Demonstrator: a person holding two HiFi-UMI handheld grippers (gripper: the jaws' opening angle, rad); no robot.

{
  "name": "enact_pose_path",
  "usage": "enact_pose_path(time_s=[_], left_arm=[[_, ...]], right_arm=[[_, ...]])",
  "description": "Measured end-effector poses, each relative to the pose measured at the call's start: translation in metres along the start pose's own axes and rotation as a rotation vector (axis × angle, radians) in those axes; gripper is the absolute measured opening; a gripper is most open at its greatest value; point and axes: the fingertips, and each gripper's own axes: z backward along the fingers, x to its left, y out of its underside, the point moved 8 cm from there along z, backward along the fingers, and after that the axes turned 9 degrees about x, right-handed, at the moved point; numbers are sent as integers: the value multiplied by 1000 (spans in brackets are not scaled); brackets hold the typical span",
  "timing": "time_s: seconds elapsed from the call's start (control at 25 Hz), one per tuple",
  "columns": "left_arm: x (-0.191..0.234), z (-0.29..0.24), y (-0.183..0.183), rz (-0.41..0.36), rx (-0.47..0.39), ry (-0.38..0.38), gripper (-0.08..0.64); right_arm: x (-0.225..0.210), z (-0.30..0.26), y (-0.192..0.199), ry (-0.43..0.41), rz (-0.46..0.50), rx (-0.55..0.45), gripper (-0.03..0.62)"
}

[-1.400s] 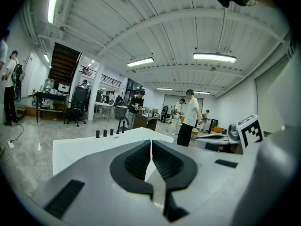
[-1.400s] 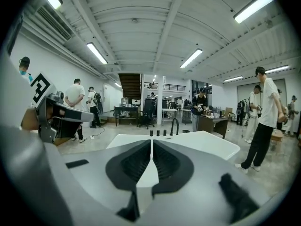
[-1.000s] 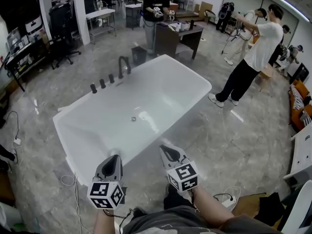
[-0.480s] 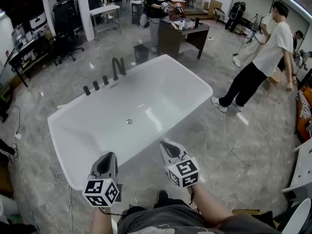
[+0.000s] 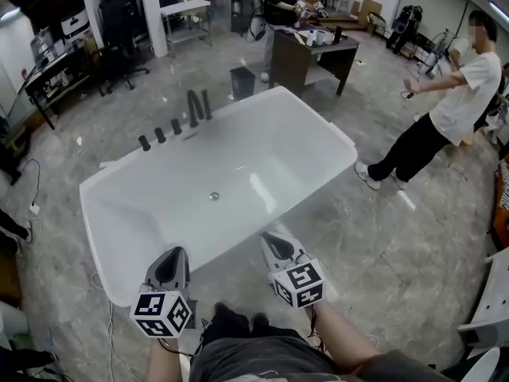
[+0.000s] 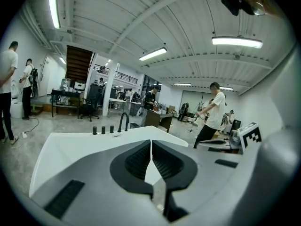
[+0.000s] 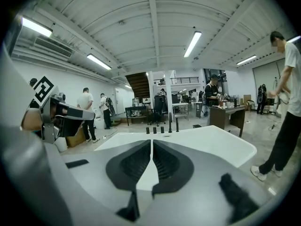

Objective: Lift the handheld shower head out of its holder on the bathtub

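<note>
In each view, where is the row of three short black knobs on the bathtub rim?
Head view: knobs on the far rim, upper left.
Left gripper view: knobs left of centre, on the rim.
Right gripper view: knobs near centre, on the rim.
Shared landmark: the white bathtub.

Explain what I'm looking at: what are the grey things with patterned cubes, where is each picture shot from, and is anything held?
There is no robot here: a person holds a two-jaw tool in each hand. The head view comes from a camera on that person's head, looking down at the left gripper and right gripper; the patterned cubes are part of them. The other two pictures come from cameras riding on each gripper, looking along its jaws. Ahead stands a white bathtub with a drain and a row of black fittings on its far rim. I cannot pick out the shower head among them. Both grippers are shut, hold nothing, and are at the tub's near side.
</note>
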Motion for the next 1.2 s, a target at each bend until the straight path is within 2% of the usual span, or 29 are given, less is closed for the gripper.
enact_pose_path(time_s=[0.24, 0.44, 0.84, 1.0, 1.2], left_arm=[[4, -47, -12, -17, 21, 0, 21], [30, -96, -33, 26, 21, 29, 21], [99, -198, -88, 67, 14, 73, 21], [124, -220, -103, 91, 15, 85, 21], [142, -225, -116, 92, 4, 80, 21]], right_arm=[[-32, -27, -3, -10, -96, 16, 28], [-57, -61, -26, 35, -69, 41, 28], [-106, -168, -88, 87, -33, 84, 28], [-113, -192, -109, 125, -41, 89, 28], [-123, -217, -119, 109, -76, 120, 28]])
